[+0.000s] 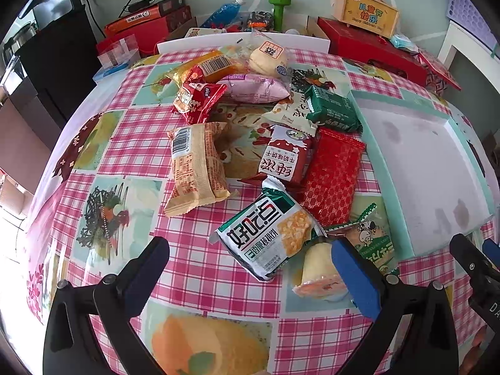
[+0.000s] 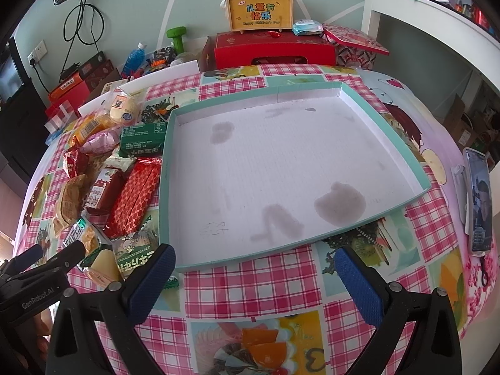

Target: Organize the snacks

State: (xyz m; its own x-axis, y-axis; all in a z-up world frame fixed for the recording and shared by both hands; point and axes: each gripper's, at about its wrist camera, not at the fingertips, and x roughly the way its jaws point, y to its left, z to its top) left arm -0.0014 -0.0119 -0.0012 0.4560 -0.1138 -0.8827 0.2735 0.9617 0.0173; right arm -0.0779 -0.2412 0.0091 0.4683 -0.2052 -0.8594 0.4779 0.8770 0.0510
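**Snacks beside the tray**

The snacks (image 1: 268,143) are lying heaped on the checked cloth (image 1: 193,268), just left of the tray (image 2: 168,143), whose stained white floor is holding nothing; I am holding my left gripper (image 1: 250,278) wide open over the nearest packets, gripping nothing; my right gripper (image 2: 254,284) is hanging wide open before the tray's near rim, likewise holding nothing.

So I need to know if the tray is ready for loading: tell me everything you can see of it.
The tray is a shallow, square-ish box lid of what looks like cardboard, teal outside, white inside. It lies flat and open side up on the checked tablecloth, holding nothing. Greyish stains and faint scribbles mark its floor. The red patterned packet sits against its left wall.
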